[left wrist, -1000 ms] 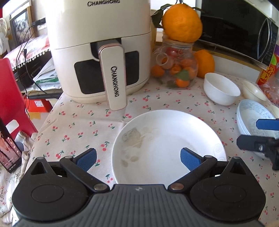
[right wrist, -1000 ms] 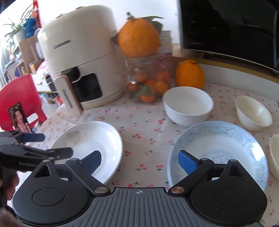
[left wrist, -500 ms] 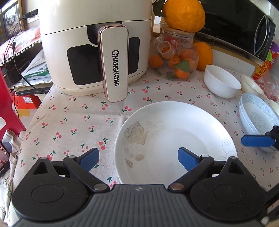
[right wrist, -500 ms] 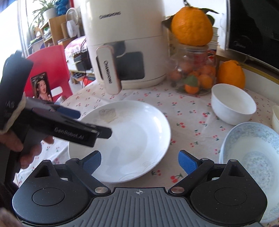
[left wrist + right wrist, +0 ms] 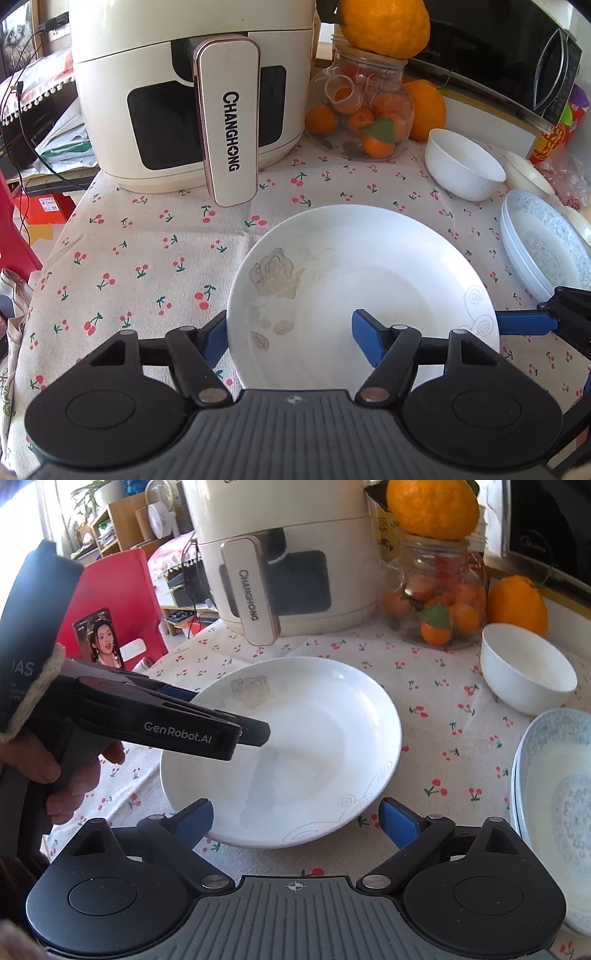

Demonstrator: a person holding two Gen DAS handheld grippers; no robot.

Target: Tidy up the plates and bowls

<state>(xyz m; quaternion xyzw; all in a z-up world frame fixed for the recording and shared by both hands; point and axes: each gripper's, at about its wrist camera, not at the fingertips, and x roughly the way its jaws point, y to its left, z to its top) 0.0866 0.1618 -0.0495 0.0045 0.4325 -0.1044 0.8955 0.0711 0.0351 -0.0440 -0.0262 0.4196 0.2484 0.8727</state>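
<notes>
A white plate with a faint flower print (image 5: 362, 284) lies on the cherry-print tablecloth, also in the right wrist view (image 5: 295, 738). My left gripper (image 5: 290, 341) is open, its jaws straddling the plate's near-left rim, one finger over the plate. It shows from the side in the right wrist view (image 5: 255, 731). My right gripper (image 5: 295, 819) is open at the plate's near rim; its blue fingertip (image 5: 524, 324) shows at the plate's right edge. Blue-patterned stacked plates (image 5: 546, 247) lie to the right. A white bowl (image 5: 461, 170) stands behind.
A white Changhong air fryer (image 5: 192, 92) stands at the back left. A glass jar of small oranges (image 5: 365, 110) with a big orange on top sits beside it. A cream bowl (image 5: 524, 173) is at the far right. A red chair (image 5: 114, 602) stands off the table's left.
Both grippers have closed in on the white plate. My left gripper's fingers now straddle its rim, and they stand a little closer together. My right gripper swung left from the blue-patterned plates.
</notes>
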